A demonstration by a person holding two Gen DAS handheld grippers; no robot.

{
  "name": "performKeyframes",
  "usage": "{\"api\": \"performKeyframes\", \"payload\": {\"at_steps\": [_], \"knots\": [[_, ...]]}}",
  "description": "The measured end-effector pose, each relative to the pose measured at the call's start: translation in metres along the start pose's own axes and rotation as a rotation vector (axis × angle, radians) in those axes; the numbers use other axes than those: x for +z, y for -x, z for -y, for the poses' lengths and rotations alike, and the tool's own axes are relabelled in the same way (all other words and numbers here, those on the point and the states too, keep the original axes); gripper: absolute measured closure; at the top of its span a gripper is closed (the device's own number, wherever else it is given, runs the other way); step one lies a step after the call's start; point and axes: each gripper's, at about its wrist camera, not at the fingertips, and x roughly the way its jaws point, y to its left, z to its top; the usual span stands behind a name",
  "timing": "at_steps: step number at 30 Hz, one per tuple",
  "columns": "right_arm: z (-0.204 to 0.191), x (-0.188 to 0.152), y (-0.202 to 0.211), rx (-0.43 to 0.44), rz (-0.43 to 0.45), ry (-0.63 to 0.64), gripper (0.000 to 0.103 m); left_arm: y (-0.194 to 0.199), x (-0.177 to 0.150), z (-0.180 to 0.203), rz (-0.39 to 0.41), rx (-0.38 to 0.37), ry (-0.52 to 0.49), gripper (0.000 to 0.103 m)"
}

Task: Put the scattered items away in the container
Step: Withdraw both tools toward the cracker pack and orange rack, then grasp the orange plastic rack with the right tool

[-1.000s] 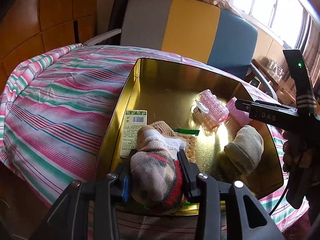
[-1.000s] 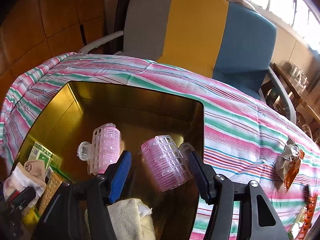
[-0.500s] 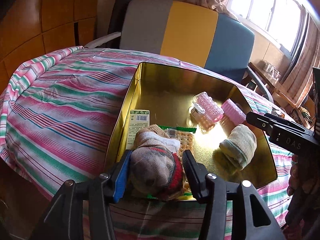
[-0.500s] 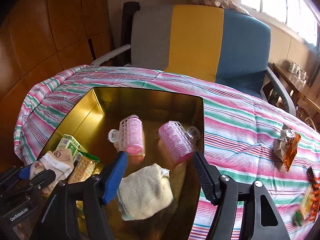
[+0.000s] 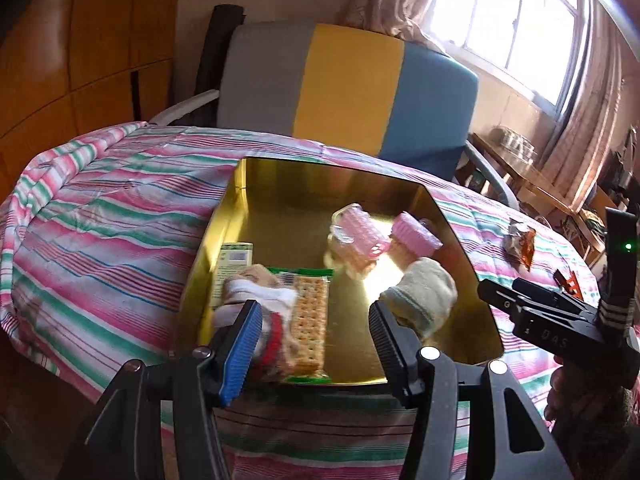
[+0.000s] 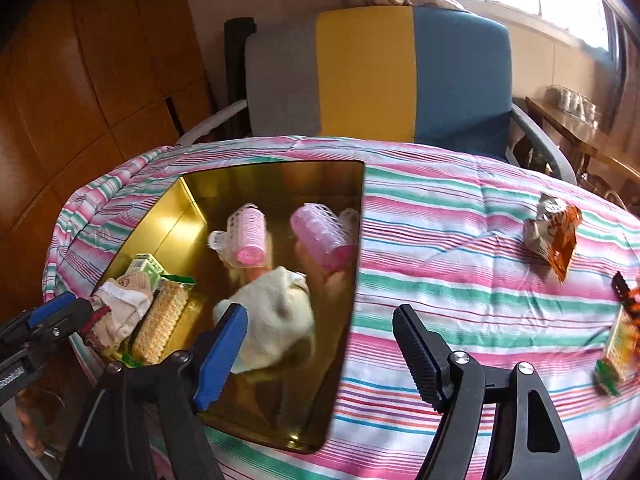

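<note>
A gold tin [image 5: 456, 240] [image 6: 192, 216] sits on the striped cloth. Inside lie two pink hair rollers [image 5: 362, 234] [image 6: 250, 236], a cream sock [image 5: 424, 292] [image 6: 276, 312], a patterned sock [image 5: 256, 292] [image 6: 124, 308], a cracker pack [image 5: 308, 320] [image 6: 162, 320] and a green box [image 5: 234, 256] [image 6: 144, 266]. My left gripper [image 5: 316, 336] is open and empty, above the tin's near edge. My right gripper [image 6: 320, 340] is open and empty over the tin's right wall. An orange snack packet [image 6: 554, 232] [image 5: 520, 242] and other wrappers [image 6: 620, 336] lie on the cloth to the right.
A grey, yellow and blue armchair [image 6: 380, 76] stands behind the table. Wood panelling [image 5: 80, 40] is at the left. A side table with glasses [image 6: 576, 120] stands at the right under the window. The right gripper body [image 5: 560, 320] shows in the left wrist view.
My left gripper opened and let go of the patterned sock, which now lies in the tin. My right gripper released the pink roller into the tin. Both grippers pulled back.
</note>
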Motion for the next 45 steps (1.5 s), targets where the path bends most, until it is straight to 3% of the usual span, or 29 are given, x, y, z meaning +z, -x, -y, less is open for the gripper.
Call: {"api": "performKeyframes", "payload": {"at_steps": [7,16,19,22,32,35,45], "knots": [[0.088,-0.028,0.025,-0.117,-0.003,-0.162,0.026,-0.020,-0.005,0.078,-0.078,-0.164,-0.139,0.046],[0.236,-0.062,0.090,-0.314,0.045,-0.398,0.024,-0.048,-0.023,0.176,-0.200,-0.309,-0.316,0.046],[0.279,-0.066,0.103,-0.344,0.059,-0.451,0.023,-0.057,-0.032,0.199,-0.239,-0.332,-0.358,0.046],[0.309,-0.064,0.106,-0.318,0.057,-0.474,0.023,-0.064,-0.042,0.216,-0.266,-0.339,-0.404,0.046],[0.344,-0.038,0.046,-0.192,-0.063,-0.502,0.019,-0.082,-0.047,0.221,-0.323,-0.327,-0.402,0.046],[0.332,-0.031,0.030,-0.191,-0.092,-0.454,0.010,-0.083,-0.047,0.218,-0.329,-0.332,-0.390,0.046],[0.252,-0.037,0.013,0.132,-0.149,-0.331,0.010,-0.080,-0.053,0.208,-0.350,-0.341,-0.354,0.046]]}}
